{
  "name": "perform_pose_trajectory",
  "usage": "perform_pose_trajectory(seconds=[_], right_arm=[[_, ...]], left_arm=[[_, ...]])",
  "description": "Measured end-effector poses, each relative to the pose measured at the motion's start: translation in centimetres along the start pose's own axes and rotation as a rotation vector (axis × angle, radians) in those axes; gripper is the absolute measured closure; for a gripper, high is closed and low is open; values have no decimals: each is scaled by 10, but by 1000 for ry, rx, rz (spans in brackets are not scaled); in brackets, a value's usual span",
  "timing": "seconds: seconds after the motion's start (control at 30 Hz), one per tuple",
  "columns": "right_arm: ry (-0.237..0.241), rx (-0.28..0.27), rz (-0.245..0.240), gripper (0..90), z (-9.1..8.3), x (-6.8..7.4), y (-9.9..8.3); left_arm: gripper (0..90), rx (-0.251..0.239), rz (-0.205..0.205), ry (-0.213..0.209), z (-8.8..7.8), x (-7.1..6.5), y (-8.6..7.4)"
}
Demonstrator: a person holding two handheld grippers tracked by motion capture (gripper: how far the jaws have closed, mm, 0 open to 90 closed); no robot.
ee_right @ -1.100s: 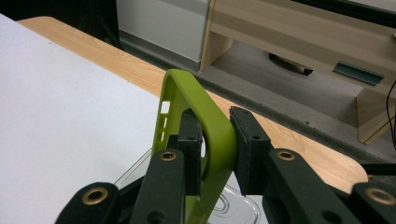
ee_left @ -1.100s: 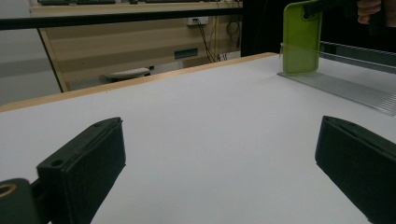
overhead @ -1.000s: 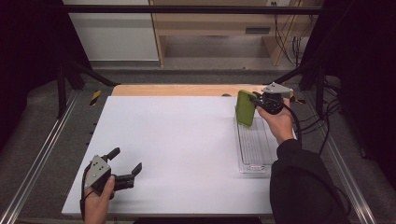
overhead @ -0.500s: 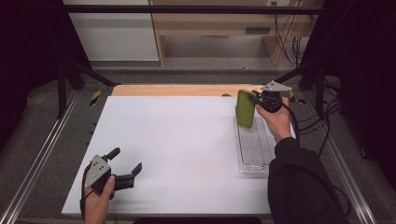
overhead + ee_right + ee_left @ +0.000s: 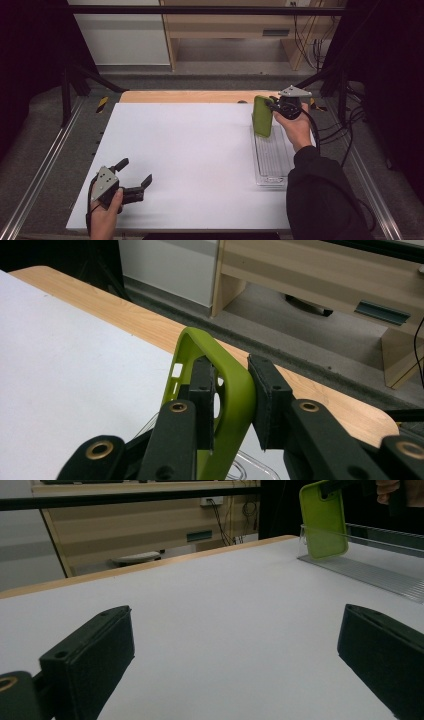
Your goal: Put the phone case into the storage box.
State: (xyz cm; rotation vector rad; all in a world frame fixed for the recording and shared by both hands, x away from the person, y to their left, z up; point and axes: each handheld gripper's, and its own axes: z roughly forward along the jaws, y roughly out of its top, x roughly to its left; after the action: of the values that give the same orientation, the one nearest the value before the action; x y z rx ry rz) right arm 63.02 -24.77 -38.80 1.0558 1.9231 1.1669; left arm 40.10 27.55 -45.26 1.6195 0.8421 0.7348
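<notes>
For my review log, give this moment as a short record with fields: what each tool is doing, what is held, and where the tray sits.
right tool: shut on the green phone case, pinching its top edge
case pose: upright, hanging over the far end of the clear tray
left tool: open, nothing between its jaws, low over the white table at the near left corner
tray: right side of the table, long side running front to back

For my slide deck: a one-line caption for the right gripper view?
Right gripper clamps the edge of a green phone case above the white table.
</notes>
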Motion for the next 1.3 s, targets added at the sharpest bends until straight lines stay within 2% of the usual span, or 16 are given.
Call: perform_pose_trajectory(seconds=[0.43,1.3], right_arm=[[-18,20,20,706,4,-1,0],[-30,18,55,678,9,-3,-1]], left_arm=[[11,0,0,1,0,0,0],[11,2,-1,2,0,1,0]])
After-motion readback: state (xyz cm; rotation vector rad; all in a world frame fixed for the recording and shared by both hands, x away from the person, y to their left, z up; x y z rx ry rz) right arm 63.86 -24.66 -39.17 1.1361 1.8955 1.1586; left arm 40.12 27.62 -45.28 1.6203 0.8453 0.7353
